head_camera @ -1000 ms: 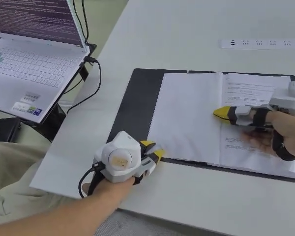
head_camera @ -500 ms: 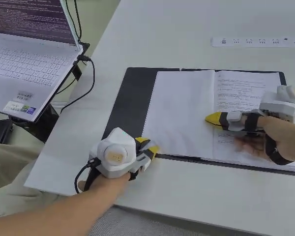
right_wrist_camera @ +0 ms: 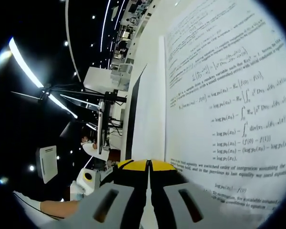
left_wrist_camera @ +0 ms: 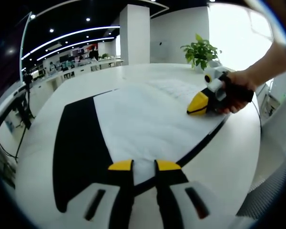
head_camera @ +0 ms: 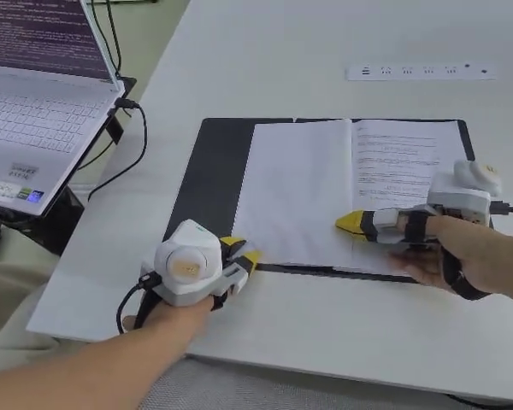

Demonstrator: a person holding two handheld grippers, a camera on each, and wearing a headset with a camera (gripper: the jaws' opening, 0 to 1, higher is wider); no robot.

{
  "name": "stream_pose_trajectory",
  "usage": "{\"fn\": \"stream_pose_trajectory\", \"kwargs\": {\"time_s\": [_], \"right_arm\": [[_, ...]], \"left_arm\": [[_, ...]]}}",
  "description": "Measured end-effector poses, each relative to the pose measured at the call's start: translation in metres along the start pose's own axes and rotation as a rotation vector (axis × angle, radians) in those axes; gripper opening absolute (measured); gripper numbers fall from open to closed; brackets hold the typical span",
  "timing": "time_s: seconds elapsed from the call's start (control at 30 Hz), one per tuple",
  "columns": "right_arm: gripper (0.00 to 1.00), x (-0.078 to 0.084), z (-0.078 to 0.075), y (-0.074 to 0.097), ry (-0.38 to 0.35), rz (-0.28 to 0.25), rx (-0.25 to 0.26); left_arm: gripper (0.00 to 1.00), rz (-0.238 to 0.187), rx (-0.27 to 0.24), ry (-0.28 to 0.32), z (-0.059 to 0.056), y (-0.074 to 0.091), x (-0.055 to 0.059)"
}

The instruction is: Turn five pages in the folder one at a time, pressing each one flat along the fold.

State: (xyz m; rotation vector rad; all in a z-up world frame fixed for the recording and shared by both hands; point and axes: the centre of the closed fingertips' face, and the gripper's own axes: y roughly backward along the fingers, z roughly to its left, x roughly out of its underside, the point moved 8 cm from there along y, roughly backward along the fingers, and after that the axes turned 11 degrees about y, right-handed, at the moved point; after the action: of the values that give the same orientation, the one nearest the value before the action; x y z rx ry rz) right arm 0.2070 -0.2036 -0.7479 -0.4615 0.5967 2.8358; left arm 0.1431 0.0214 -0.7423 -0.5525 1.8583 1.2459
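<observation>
A black folder (head_camera: 209, 175) lies open on the white table. Its left page (head_camera: 295, 184) is blank and its right page (head_camera: 406, 162) is printed. My right gripper (head_camera: 347, 224) is shut, its yellow tip lying flat on the paper right at the fold, in the near half of the page. In the right gripper view its closed jaws (right_wrist_camera: 149, 165) rest beside lines of equations (right_wrist_camera: 229, 100). My left gripper (head_camera: 241, 250) sits at the folder's near edge by the blank page's corner. Its jaws (left_wrist_camera: 144, 166) stand a narrow gap apart with nothing between them.
An open laptop (head_camera: 34, 102) on a stand sits at the far left, with a black cable (head_camera: 132, 141) trailing toward the folder. A white power strip (head_camera: 421, 72) lies at the back. The table's near edge (head_camera: 325, 376) runs just below both hands.
My right gripper has slid along the fold toward the folder's near edge, still shut. The left gripper has kept its place at the folder's front edge. The head camera has shifted.
</observation>
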Motion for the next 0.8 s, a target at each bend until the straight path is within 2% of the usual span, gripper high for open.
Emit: {"fn": "stream_pose_trajectory", "kwargs": {"time_s": [0.3, 0.47, 0.8], "right_arm": [[0.00, 0.025, 0.006, 0.007, -0.015, 0.016, -0.008], [0.00, 0.031, 0.008, 0.010, -0.019, 0.013, -0.008], [0.00, 0.061, 0.018, 0.015, -0.021, 0.074, -0.026]], "left_arm": [[0.16, 0.000, -0.001, 0.007, 0.000, 0.000, 0.000], [0.16, -0.003, -0.001, 0.008, 0.000, 0.000, 0.000], [0.16, 0.003, -0.002, 0.004, 0.000, 0.000, 0.000]]}}
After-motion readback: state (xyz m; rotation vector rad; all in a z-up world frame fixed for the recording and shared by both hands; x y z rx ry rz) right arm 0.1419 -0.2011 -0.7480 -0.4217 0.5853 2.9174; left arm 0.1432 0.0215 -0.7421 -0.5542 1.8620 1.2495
